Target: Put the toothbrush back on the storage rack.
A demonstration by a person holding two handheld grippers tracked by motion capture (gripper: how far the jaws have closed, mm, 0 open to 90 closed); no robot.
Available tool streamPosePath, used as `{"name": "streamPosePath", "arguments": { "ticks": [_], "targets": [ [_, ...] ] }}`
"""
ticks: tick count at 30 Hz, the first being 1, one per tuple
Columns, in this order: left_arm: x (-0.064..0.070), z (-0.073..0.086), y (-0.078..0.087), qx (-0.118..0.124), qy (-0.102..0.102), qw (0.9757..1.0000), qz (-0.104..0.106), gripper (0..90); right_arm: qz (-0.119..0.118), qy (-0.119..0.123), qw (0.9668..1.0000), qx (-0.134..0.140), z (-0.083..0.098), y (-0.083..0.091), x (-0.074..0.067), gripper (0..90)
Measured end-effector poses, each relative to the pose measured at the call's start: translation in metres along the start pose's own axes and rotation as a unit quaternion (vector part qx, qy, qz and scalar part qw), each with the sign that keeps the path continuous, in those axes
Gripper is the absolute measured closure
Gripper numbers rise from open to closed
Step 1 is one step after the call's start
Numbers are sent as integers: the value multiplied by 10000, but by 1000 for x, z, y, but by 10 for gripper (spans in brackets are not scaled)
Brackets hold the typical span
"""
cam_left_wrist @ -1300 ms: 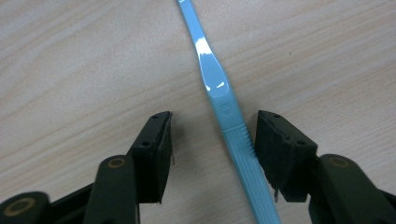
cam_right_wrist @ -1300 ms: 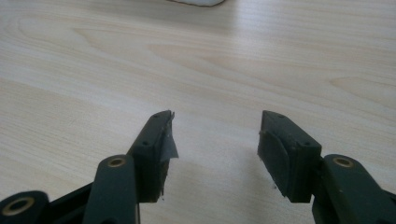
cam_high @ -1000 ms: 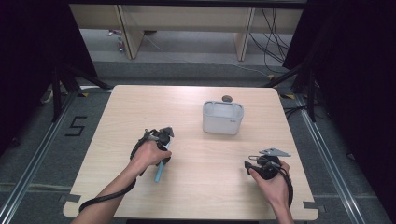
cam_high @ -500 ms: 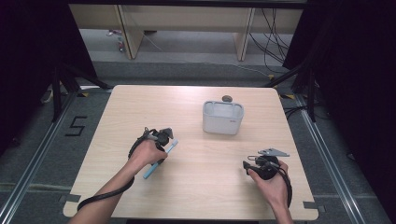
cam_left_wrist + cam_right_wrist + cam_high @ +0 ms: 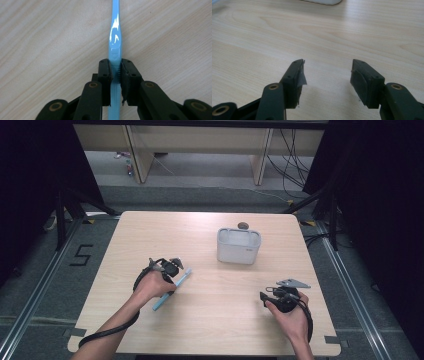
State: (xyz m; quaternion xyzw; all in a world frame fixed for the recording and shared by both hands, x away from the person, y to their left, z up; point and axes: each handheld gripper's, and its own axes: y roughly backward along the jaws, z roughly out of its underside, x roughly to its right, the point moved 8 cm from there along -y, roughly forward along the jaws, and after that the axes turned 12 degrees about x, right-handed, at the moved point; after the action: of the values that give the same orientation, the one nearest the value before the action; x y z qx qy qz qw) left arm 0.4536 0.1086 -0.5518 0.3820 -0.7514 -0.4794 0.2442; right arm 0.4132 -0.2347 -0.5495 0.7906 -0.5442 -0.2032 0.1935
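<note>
The left tongs (image 5: pixel 115 68) clamp a blue toothbrush (image 5: pixel 115 42) lying on the surface (image 5: pixel 215 310); gripped off-centre, it may pivot when lifted. The right tongs (image 5: pixel 327 75) gape wide, empty.

The left gripper (image 5: pixel 115 67) has just closed, its fingers (image 5: pixel 105 72) now pinched narrow, forearm angling in from lower left. The right gripper (image 5: pixel 327 75) rests low, fingers (image 5: pixel 367 80) spread wide apart.

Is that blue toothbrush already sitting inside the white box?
No, the blue toothbrush is clamped between the left gripper jaws over bare table, apart from the white box.
</note>
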Motion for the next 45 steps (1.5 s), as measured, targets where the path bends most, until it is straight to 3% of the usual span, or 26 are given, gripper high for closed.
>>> {"name": "streamPosePath", "arguments": {
  "ticks": [4, 5, 6, 8, 10, 11, 13, 14, 17, 18, 19, 20, 23, 25, 26, 29, 30, 32, 33, 34, 35, 39, 41, 43, 44, 45],
  "targets": [
    [-4, 1, 6, 216, -85, 9997, 117, 781, -41, 68, 9999, 73, 0, 0, -1, 448],
    [-3, 3, 7, 246, 30, 9996, 138, 781, -70, 56, 9999, 77, 0, 0, -2, 448],
    [-5, 3, 8, 310, -53, 9993, 182, 781, -81, 55, 9999, 88, 0, -1, -2, 448],
    [-8, 4, 10, 464, -15, 9987, 207, 781, -194, 13, 9996, 189, -1, -3, -5, 449],
    [-8, 4, 11, 681, 97, 9973, 250, 781, -110, 135, 9995, 260, -3, -2, -3, 452],
    [-8, 4, 12, 717, 149, 9969, 275, 781, -140, 12, 9994, 316, -2, -4, -6, 452],
    [-7, 5, 14, 864, 238, 9954, 353, 781, -98, -118, 9998, 109, -1, 0, -8, 452],
    [-8, 6, 15, 893, 187, 9950, 405, 781, -140, 51, 9998, 128, -1, -1, -5, 451],
    [-8, 8, 17, 1061, 233, 9932, 407, 781, -126, 105, 9998, 145, 1, -3, -5, 451],
    [-9, 9, 18, 1051, 222, 9934, 389, 781, -92, -153, 9998, 70, 2, -2, -10, 451],
    [-9, 10, 18, 1115, 239, 9926, 421, 781, -190, 75, 9997, 154, 1, -5, -7, 451],
    [-9, 10, 19, 1146, 248, 9923, 408, 781, -172, 99, 9997, 137, 1, -4, -8, 451],
    [-10, 12, 20, 1220, 233, 9914, 423, 781, -197, 29, 9997, 127, 1, -4, -10, 449],
    [-11, 13, 21, 1333, 287, 9898, 401, 781, -192, 152, 9996, 164, 1, -5, -8, 448],
    [-11, 13, 21, 1353, 284, 9895, 420, 781, -211, 26, 9997, 143, 1, -4, -10, 447],
    [-13, 14, 23, 1496, 322, 9874, 405, 781, -219, 41, 9995, 235, 1, -7, -11, 445],
    [-13, 13, 23, 1615, 334, 9853, 434, 781, -228, -4, 9995, 235, 1, -7, -12, 445],
    [-14, 14, 24, 1667, 325, 9844, 455, 781, -186, 118, 9996, 199, 0, -6, -11, 445],
    [-14, 14, 24, 1791, 335, 9822, 448, 781, -173, 176, 9995, 212, 0, -5, -10, 445],
    [-15, 14, 24, 1837, 302, 9814, 459, 781, -175, 16, 9997, 159, 1, -4, -13, 446],
    [-16, 13, 25, 1983, 270, 9789, 422, 780, -182, 34, 9997, 171, 0, -4, -13, 446],
    [-18, 13, 27, 2234, 267, 9736, 391, 780, -166, 22, 9997, 159, 1, -5, -15, 446],
    [-18, 13, 27, 2383, 326, 9699, 383, 780, -150, 308, 9990, 295, 0, -8, -11, 446],
    [-19, 12, 28, 2518, 327, 9665, 384, 781, -264, 31, 9993, 272, 0, -7, -17, 446],
    [-20, 13, 28, 2513, 314, 9666, 391, 780, -235, 109, 9992, 306, -1, -7, -16, 447],
    [-20, 13, 29, 2582, 329, 9648, 365, 781, -286, 163, 9990, 306, -1, -8, -16, 447]
  ]
}}
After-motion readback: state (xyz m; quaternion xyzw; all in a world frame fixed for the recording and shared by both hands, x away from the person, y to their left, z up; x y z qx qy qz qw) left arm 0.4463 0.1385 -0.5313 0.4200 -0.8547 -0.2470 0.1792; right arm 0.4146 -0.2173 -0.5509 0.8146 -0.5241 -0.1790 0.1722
